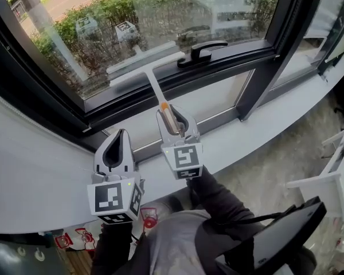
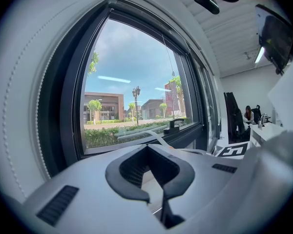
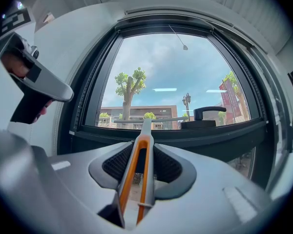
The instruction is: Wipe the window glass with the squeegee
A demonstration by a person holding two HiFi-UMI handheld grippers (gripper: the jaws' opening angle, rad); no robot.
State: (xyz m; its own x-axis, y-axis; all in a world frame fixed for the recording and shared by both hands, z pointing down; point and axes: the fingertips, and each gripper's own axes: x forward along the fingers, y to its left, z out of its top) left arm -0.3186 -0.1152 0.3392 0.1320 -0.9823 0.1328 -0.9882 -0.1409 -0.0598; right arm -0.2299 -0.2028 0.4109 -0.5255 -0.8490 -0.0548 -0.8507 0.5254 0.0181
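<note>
The squeegee (image 1: 147, 66) has a white blade and a grey-and-orange handle. Its blade lies across the low part of the window glass (image 1: 160, 16), just above the black bottom frame. My right gripper (image 1: 171, 116) is shut on the handle, below the blade. In the right gripper view the handle (image 3: 138, 167) runs up between the jaws to the blade (image 3: 146, 121). My left gripper (image 1: 121, 135) hangs lower left of it, shut on nothing, near the sill. From the left gripper (image 2: 148, 150) the blade (image 2: 136, 136) shows ahead.
A black window handle (image 1: 202, 51) sits on the frame just right of the blade. A black mullion (image 1: 266, 67) divides the panes. The white sill (image 1: 264, 125) runs below. A white rack (image 1: 332, 171) and a dark flat object (image 1: 275, 239) are at the right.
</note>
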